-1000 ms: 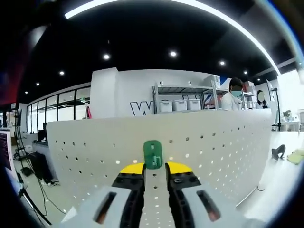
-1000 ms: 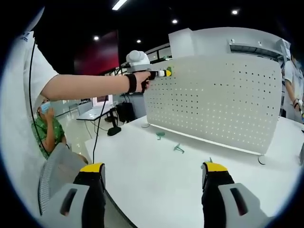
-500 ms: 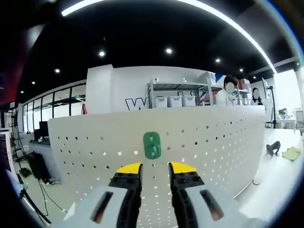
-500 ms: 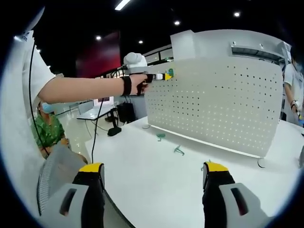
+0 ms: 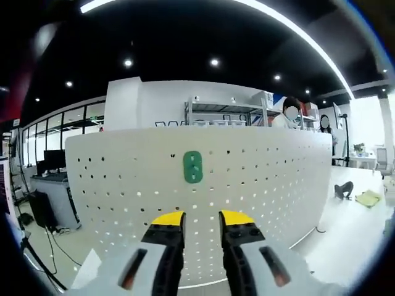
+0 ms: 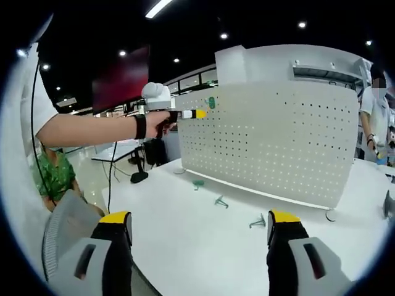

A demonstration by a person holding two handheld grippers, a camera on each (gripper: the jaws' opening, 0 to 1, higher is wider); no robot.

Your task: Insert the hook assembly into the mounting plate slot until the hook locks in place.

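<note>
On white pegboard (image 5: 123,179), green hook (image 5: 193,167), clear of left tongs (image 5: 201,221).

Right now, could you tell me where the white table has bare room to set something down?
The table is bare between the right gripper and the loose green hooks. It is more crowded along the foot of the pegboard, where those hooks lie.

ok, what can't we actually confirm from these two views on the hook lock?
- Lock state: the small green plastic hook sits flat on the white perforated mounting plate in the left gripper view; the plate hides its back.
- Right gripper view: the same hook is too small for detail.
- Three loose green hooks on the white table: too small to tell their shape.
</note>
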